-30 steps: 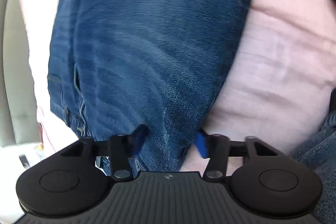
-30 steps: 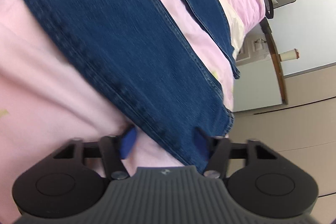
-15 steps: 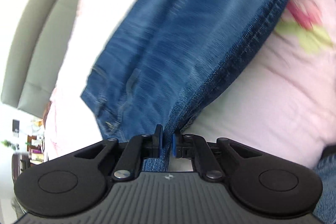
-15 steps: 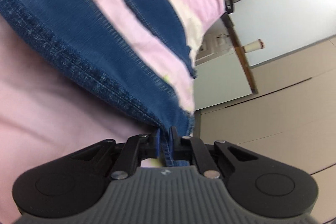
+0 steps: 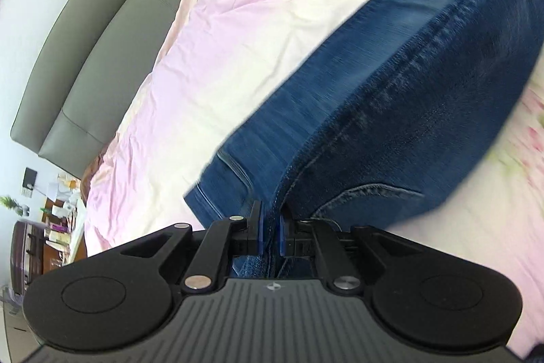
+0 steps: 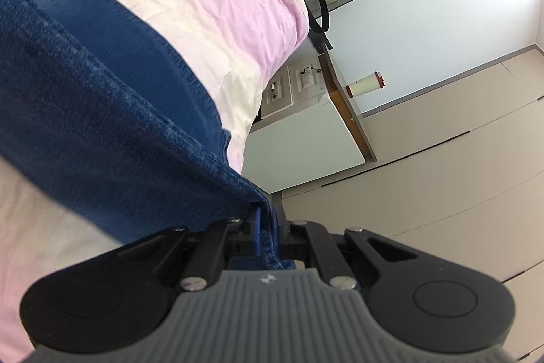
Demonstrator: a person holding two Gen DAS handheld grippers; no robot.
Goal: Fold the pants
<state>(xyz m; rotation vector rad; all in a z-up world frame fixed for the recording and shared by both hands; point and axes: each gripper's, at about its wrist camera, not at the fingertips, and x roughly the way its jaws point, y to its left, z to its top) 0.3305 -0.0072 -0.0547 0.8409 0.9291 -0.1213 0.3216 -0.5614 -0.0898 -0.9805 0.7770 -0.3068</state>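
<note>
— Jeans [image 5: 391, 111], dark blue denim, are stretched out over the bed [image 5: 238, 33] in front of me; that is where the pants are right now.

— Where do you have hold of them?

— At two spots. My left hand-held gripper [image 5: 271, 233] is clamped on a fold of the denim near what looks like the waist end: a curved pocket seam lies just to the right of its fingers, and a stitched edge shows just to the left. The blue pads [image 5: 260, 232] press the cloth from both sides, and the fabric runs on back between them toward the gripper body.

— And the other?

— My right hand-held gripper [image 6: 267, 228] is pinched together on the corner of a leg, at the hem. Denim is squeezed between its pads [image 6: 257, 230] too, and a strip of it hangs down behind them.

— How does the cloth lie from there?

— In the right wrist view the leg rises away from the gripper toward the upper left, with a second band of denim behind it and pink-and-cream sheet showing beyond. Much of the cloth is blurred.

— What else is around?

— A grey padded headboard [image 5: 98, 56] along the bed's far side, a white nightstand [image 6: 306, 145] beside the bed, a pale cup-like thing [image 6: 365, 85] on top of it, and beige cabinet doors [image 6: 442, 165].
</note>
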